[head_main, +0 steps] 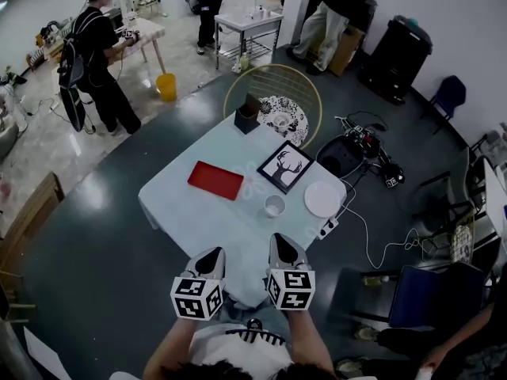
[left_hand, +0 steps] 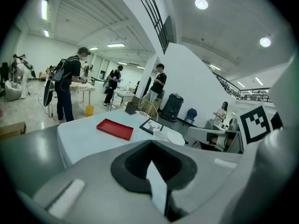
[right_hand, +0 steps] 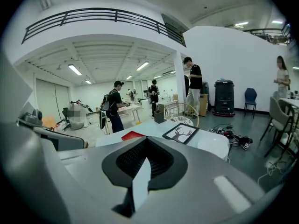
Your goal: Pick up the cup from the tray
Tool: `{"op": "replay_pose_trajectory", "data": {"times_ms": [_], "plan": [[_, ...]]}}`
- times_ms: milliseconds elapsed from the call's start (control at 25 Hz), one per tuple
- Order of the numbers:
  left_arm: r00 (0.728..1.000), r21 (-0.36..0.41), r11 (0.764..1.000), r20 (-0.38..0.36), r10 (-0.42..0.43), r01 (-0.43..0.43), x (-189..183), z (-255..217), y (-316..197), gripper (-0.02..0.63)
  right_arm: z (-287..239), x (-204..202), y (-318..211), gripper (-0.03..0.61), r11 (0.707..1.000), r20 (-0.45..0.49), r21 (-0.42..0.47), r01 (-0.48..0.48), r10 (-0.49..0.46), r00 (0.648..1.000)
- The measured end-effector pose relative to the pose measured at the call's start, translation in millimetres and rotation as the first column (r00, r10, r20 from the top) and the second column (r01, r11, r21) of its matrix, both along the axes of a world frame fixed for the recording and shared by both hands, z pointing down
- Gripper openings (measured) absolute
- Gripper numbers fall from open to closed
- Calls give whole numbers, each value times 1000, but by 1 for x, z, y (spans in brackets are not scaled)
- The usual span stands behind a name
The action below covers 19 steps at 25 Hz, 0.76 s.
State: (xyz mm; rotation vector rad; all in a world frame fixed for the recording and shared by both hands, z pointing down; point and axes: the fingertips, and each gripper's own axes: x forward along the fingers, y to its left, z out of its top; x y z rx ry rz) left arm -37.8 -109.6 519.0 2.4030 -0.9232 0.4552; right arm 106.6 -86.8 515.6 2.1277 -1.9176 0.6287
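A small white cup (head_main: 274, 206) stands on the pale table (head_main: 198, 220), to the right of the flat red tray (head_main: 215, 180) and not on it. In the left gripper view the cup (left_hand: 160, 135) shows beyond the tray (left_hand: 115, 129). My left gripper (head_main: 212, 255) and right gripper (head_main: 283, 242) hang side by side at the table's near edge, short of the cup. Both are shut with nothing between the jaws. In the right gripper view only a corner of the tray (right_hand: 132, 136) shows; the cup is hidden behind the gripper body.
A framed deer picture (head_main: 284, 166), a white plate (head_main: 323, 199) and a black box (head_main: 247, 117) also sit on the table. A round wire chair (head_main: 273, 93) stands behind it. Cables and gear (head_main: 360, 153) lie on the floor at right. People stand in the background.
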Motion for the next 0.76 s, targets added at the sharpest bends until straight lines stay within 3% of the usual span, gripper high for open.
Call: {"op": "replay_pose_trajectory", "data": {"times_ms": [760], "plan": [[1000, -2, 1000, -10, 12, -12, 6, 8, -2, 0, 11, 1, 9, 23, 999, -40, -45, 15, -17, 999]]}}
